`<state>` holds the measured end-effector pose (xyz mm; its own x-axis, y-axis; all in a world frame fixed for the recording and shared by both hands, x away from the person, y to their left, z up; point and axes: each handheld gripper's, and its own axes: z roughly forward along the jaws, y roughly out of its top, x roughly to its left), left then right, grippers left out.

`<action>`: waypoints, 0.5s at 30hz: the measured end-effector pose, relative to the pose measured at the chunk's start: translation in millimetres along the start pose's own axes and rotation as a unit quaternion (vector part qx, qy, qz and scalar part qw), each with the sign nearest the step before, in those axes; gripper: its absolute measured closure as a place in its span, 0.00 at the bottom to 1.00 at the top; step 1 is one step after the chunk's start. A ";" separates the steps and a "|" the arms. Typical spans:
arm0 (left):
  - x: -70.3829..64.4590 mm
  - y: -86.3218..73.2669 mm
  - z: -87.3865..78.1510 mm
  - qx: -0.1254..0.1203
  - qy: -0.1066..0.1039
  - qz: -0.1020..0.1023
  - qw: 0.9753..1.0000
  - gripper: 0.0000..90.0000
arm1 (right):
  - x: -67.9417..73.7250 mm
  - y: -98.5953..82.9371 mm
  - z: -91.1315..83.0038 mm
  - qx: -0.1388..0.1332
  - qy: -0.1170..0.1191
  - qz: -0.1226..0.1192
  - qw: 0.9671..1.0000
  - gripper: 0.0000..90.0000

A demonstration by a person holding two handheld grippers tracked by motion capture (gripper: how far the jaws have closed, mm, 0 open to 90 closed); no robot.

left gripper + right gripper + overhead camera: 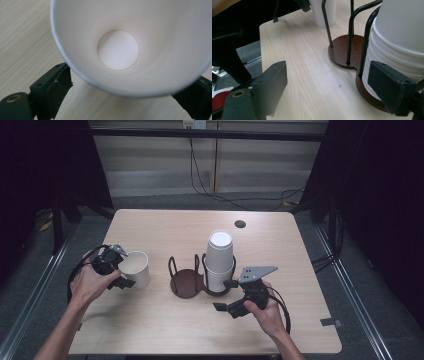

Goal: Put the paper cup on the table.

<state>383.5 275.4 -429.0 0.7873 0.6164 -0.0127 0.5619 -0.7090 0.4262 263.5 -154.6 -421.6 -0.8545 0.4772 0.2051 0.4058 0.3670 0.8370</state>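
Pale wood-grain worktop (pixel 150 320): left gripper (pixel 116 268) clamped the single white paper cup (pixel 136 268) upright, presumably to keep it steady; right gripper (pixel 227 295), jaws apart, sat just before the white cup stack (pixel 219 262) in the black wire holder (pixel 186 279).

From above the near edge of the bench (pixel 150 225) we looked forward and down, far enough to take in all four edges. The camera riding the left hand-held gripper (pixel 114 266) sat very close, peering into the single paper cup (pixel 130 45). The one on the right hand-held gripper (pixel 231 295) looked low across the bench from nearby at the cup holder (pixel 344 53) and stacked cups (pixel 402 47), which the high view shared.
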 end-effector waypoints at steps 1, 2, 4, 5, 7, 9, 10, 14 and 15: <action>0.0 0.0 0.0 0.000 0.000 0.000 1.000 0.10 | 0.0 0.0 0.0 0.000 0.000 0.000 1.000 0.18; -0.5 -3.0 -0.8 -0.005 0.000 0.001 1.000 0.10 | 0.1 0.0 -0.2 0.000 0.000 0.000 1.000 0.18; -1.7 -7.6 -3.1 -0.019 -0.006 -0.004 1.000 0.13 | 0.1 0.0 -0.1 0.000 -0.001 0.000 1.000 0.18; -2.9 -10.5 -5.7 -0.029 -0.014 0.002 0.999 0.17 | 0.3 -0.1 0.2 0.001 0.000 0.000 1.000 0.18; -4.1 -12.0 -7.0 -0.036 -0.014 0.001 0.999 0.18 | 0.5 0.0 0.3 0.001 -0.001 0.000 1.000 0.18; -7.7 -14.1 -9.1 -0.047 -0.016 0.000 0.999 0.18 | 0.4 0.0 0.3 0.001 -0.001 0.000 1.000 0.18; -9.5 -15.7 -11.2 -0.053 -0.016 0.002 0.998 0.18 | 0.4 0.0 0.2 0.001 -0.002 0.000 1.000 0.18; -11.2 -25.2 -16.2 -0.097 -0.032 -0.014 0.995 0.18 | 0.5 0.0 -1.0 0.000 -0.003 0.001 1.000 0.18; -11.5 -27.4 -16.9 -0.104 -0.032 -0.017 0.994 0.18 | 0.4 0.0 -1.2 -0.001 -0.004 0.000 1.000 0.18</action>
<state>354.8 293.6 -425.2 0.7864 0.6119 -0.0850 0.5297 -0.5971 0.6023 262.8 -155.4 -420.9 -0.8520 0.4831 0.2019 0.4059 0.3658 0.8375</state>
